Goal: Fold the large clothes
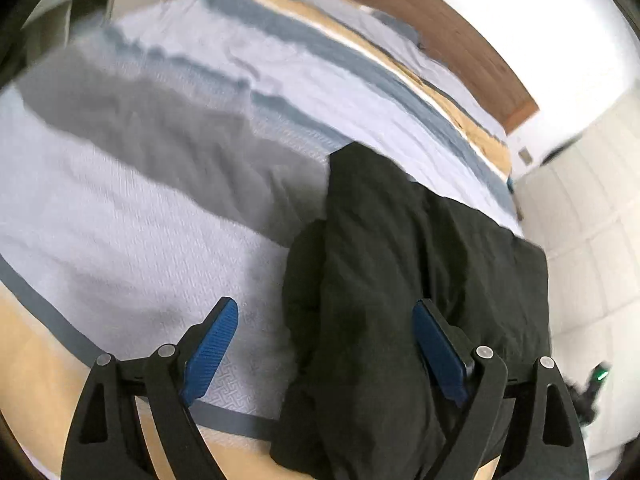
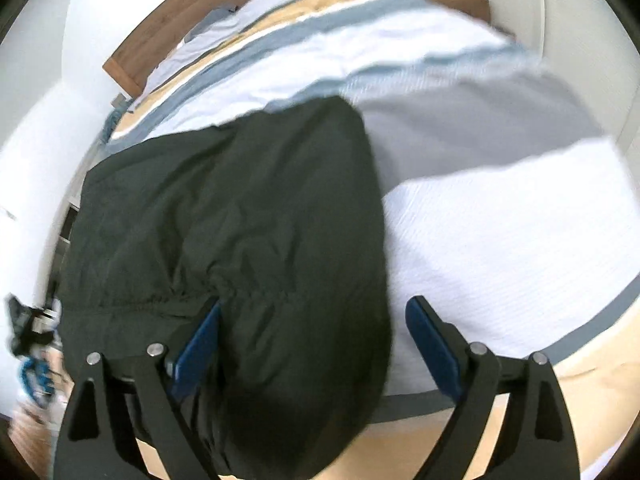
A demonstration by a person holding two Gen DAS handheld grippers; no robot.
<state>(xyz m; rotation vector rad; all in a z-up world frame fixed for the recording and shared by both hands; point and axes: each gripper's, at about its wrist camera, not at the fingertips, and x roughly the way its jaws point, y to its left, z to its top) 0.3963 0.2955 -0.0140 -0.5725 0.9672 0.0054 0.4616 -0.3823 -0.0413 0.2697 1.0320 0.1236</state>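
Note:
A large black garment (image 1: 400, 280) lies bunched on a bed, partly folded over itself; it also shows in the right wrist view (image 2: 240, 220). My left gripper (image 1: 326, 312) is open above the garment's near edge, its blue pads (image 1: 212, 344) spread wide, one over the bedspread and one over the cloth. My right gripper (image 2: 314, 308) is open too, hovering over the garment's near end, where a gathered seam runs across. Neither gripper holds cloth.
The bed has a white textured bedspread (image 1: 120, 248) with grey, blue and tan stripes. A wooden headboard (image 1: 440, 28) is at the far end. White wall and cupboard doors (image 1: 592, 200) stand beside the bed. Small dark items (image 2: 28, 332) lie off the bed's left side.

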